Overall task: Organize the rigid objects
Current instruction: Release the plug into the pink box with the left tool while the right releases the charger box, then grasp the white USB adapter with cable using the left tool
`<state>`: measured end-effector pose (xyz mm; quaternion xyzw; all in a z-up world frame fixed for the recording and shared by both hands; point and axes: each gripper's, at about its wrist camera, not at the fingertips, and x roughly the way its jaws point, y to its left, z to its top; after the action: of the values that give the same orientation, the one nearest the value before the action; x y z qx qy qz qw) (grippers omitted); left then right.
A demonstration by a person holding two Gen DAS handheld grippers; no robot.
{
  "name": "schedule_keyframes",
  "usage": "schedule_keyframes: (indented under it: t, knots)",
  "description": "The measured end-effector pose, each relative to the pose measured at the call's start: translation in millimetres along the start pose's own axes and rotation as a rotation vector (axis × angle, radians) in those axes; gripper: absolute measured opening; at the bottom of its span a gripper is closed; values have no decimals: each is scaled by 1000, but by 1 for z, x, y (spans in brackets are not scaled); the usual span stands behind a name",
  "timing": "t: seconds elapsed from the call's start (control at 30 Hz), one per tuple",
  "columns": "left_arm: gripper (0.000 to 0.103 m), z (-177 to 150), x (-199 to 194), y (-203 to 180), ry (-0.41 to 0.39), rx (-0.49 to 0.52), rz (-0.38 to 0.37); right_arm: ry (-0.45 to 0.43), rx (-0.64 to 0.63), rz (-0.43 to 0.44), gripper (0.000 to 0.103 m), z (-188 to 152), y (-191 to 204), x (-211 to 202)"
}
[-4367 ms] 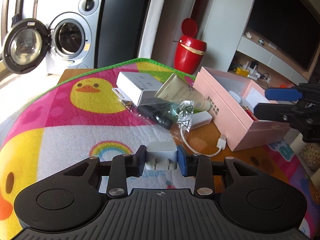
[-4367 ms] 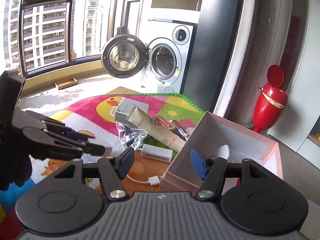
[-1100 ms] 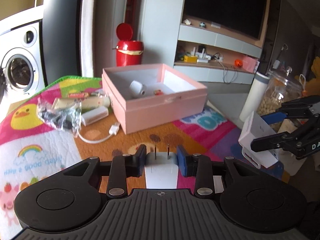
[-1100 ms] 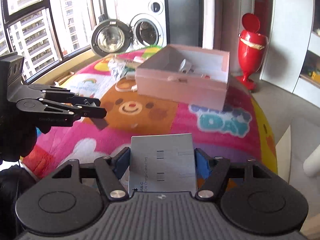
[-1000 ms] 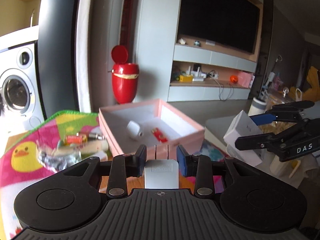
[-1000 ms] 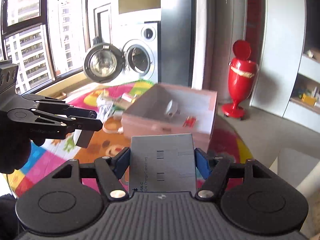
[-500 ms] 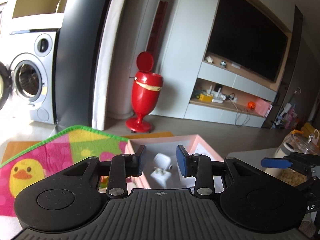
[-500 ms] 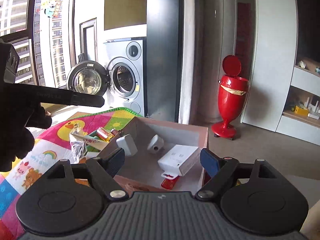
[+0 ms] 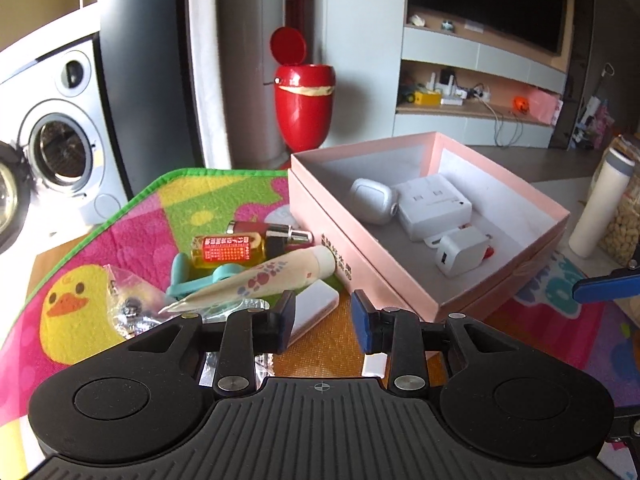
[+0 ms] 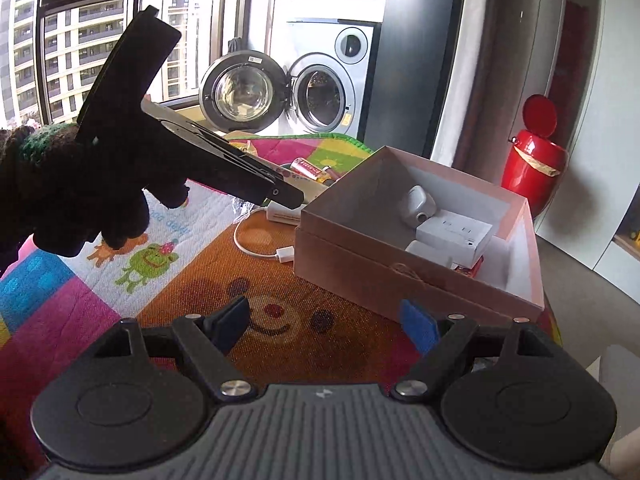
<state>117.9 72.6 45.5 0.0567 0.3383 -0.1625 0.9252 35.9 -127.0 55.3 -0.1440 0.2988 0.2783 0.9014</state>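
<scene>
A pink box stands open on the play mat. Inside lie a white earbud case, a white charger box and a small white plug adapter. My left gripper is open and empty, low over a white power block left of the box. It also shows in the right wrist view. My right gripper is open and empty, over the mat in front of the box. One of its fingers shows in the left wrist view.
Left of the box lie a cream tube, a yellow bottle, a teal clip, a plastic bag and a white cable. A red bin, a washing machine, a white bottle and a jar stand around.
The plug adapter left my left gripper and the charger box left my right gripper; both now lie in the pink box. Both grippers opened and drew back and down toward the mat.
</scene>
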Motion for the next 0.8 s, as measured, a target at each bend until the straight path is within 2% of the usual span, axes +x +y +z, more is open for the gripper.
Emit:
schedule_keyframes:
  t: [0.1, 0.27, 0.47, 0.67, 0.8]
  knots:
    - [33, 4, 15, 13, 33, -41, -4, 22, 0, 4, 83, -2, 5, 5]
    - [33, 11, 33, 30, 80, -64, -56, 55, 15, 19, 83, -10, 5, 7]
    - [35, 13, 43, 50, 127, -166, -122, 56, 1, 26, 83, -8, 6, 10]
    - [32, -4, 29, 38, 141, -76, -146, -43, -53, 24, 83, 34, 6, 6]
    - [26, -30, 7, 35, 103, -128, -136, -71, -109, 37, 83, 66, 10, 22]
